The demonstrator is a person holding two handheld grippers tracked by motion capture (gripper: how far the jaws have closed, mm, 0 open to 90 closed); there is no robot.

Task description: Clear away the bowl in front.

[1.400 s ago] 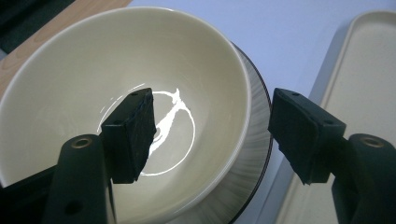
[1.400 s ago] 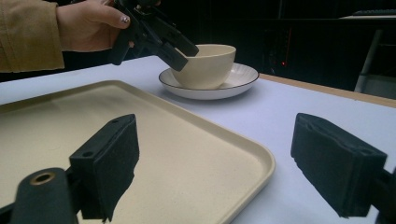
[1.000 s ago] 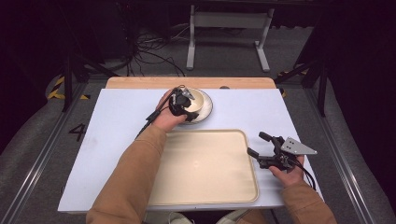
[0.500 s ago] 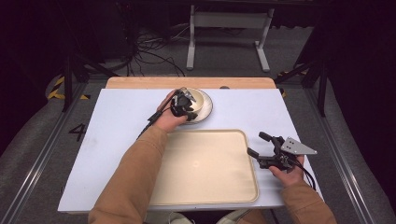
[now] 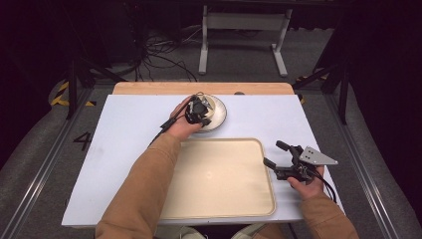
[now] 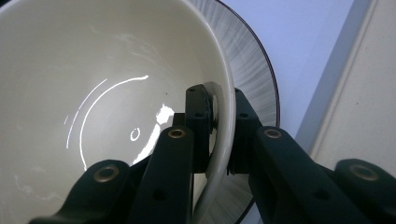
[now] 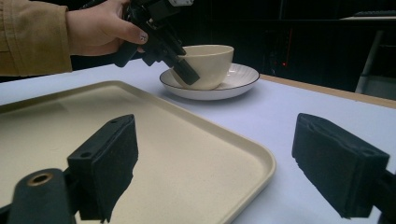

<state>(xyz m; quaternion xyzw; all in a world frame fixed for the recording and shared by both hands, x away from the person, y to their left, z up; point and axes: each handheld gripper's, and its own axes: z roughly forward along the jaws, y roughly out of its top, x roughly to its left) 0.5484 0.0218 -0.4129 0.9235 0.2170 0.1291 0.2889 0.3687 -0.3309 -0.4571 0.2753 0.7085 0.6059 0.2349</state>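
Note:
A cream bowl (image 5: 209, 106) stands on a white plate with a dark rim (image 5: 220, 119) at the table's far middle. My left gripper (image 5: 201, 113) reaches down onto the bowl's near side. In the left gripper view its jaws have just been closing and now pinch the bowl's rim (image 6: 227, 88), one pad inside the bowl (image 6: 93, 70) and one outside over the plate (image 6: 254, 60); the left gripper (image 6: 218, 100) is shut on it. The right gripper view shows the same grip on the bowl (image 7: 212, 60). My right gripper (image 5: 274, 153) rests open and holds nothing at the right edge of the tray (image 5: 219, 179).
The cream tray (image 7: 254, 161) lies at the table's near middle, just in front of the plate (image 7: 240, 77). The white table top (image 5: 124, 134) has bare room to the left. A wooden strip (image 5: 149, 88) runs along the far edge.
The left hand has shifted slightly at the bowl. The right gripper has kept still.

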